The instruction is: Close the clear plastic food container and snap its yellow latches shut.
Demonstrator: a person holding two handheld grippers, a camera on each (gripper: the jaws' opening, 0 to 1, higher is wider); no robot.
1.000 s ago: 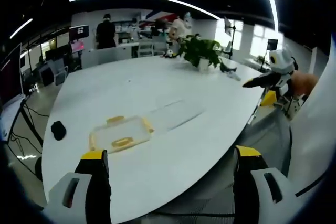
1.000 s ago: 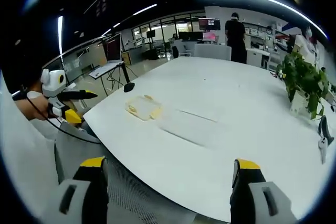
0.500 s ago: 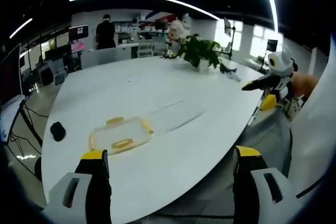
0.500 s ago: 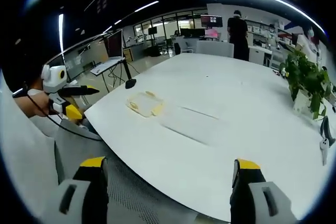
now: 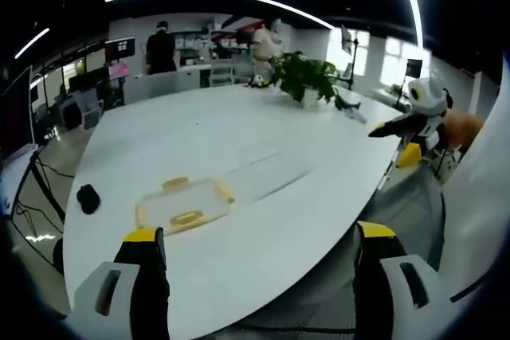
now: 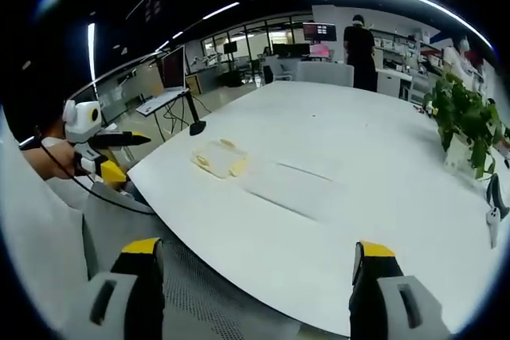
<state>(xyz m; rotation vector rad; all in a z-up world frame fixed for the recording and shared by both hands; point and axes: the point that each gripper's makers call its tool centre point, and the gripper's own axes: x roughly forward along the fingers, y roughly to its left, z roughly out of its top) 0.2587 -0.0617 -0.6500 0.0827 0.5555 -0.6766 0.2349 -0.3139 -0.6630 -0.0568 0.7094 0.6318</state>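
- Centrally, a white table (image 5: 239,141) is serving as the landmark; the container (image 5: 184,203) is lying on it near the edge closest to the left gripper (image 5: 259,276), with yellow latches (image 5: 185,217) showing along its sides.
- Just beside the container, further along the table, a clear lid (image 5: 267,174) is lying flat, apart from both grippers.
- Below the table's near edge, the left gripper is hovering with jaws spread wide and nothing between them.
- At the table's right end in the left gripper view, the right gripper (image 5: 414,121) is entering, held in a hand (image 5: 460,127); its jaws cannot be judged from this angle.
- At the table's far end, a plant (image 5: 304,77) is standing in a white pot; a black mouse (image 5: 88,197) is lying near the table's left edge.
- Beyond the table, a person in black (image 5: 161,47) is standing by the desks.
- From the right gripper view, the container (image 6: 217,160) is sitting near the table's (image 6: 351,173) left edge, and the lid (image 6: 291,189) is lying just beside it toward the middle.
- Off the table's near edge, the right gripper (image 6: 255,280) is hanging with jaws wide apart, holding nothing.
- Left of the table, the left gripper (image 6: 102,149) is appearing in a hand (image 6: 48,158); the plant (image 6: 466,121) is standing at the table's right side.
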